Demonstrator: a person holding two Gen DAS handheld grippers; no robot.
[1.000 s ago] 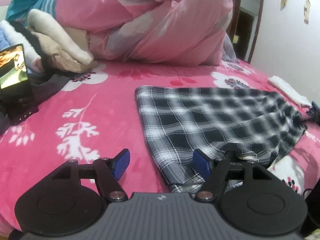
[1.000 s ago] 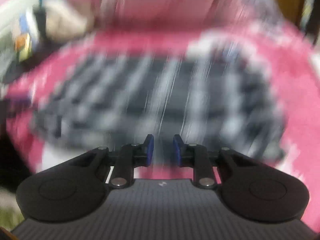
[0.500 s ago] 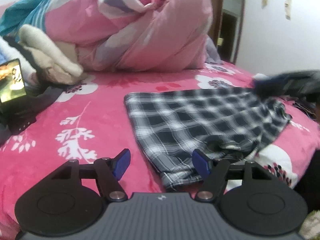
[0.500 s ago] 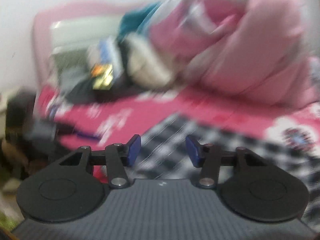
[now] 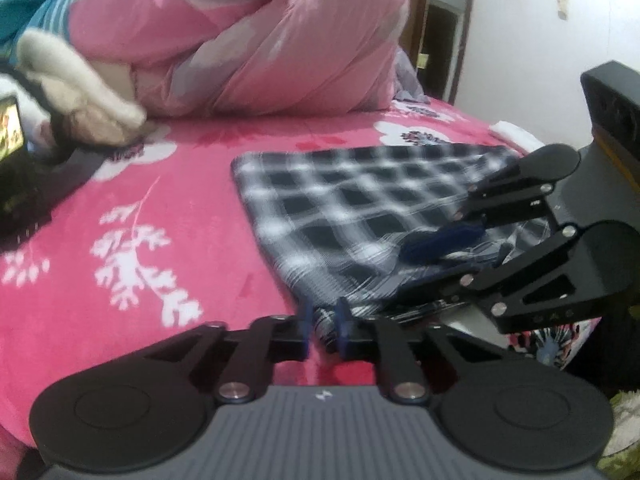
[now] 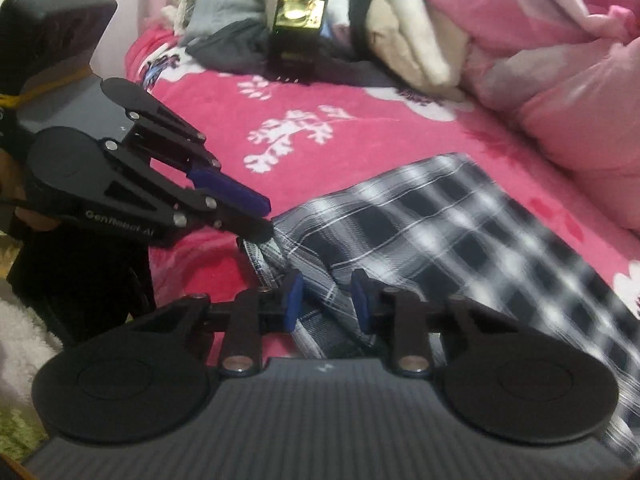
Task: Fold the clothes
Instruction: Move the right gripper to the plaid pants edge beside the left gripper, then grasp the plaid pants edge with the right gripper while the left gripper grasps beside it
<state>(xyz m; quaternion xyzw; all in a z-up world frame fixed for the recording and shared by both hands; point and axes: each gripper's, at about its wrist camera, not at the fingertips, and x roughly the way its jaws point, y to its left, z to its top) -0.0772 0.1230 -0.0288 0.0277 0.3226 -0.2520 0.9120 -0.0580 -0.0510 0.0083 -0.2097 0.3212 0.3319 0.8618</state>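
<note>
Left gripper [image 5: 322, 326] now clamped on near corner of plaid garment [image 5: 360, 204], jaws were wide apart a second ago, so grab is done. Right gripper [image 6: 326, 306] swung in from elsewhere, now at same near hem around 3 o'clock of left one, jaws closing with bunched plaid edge between, not pinching yet far as I can tell. Garment lies flat on pink floral bedspread [image 5: 160, 208], running toward 1 o'clock. Crumpled duvet [image 5: 260, 40] at 12, far back. Looks like fold lift comes next.

A black-and-white plaid garment [image 5: 360, 208] lies on a hot-pink bed [image 5: 168, 200] printed with white flowers, beside a pale-pink quilt [image 5: 280, 40].
</note>
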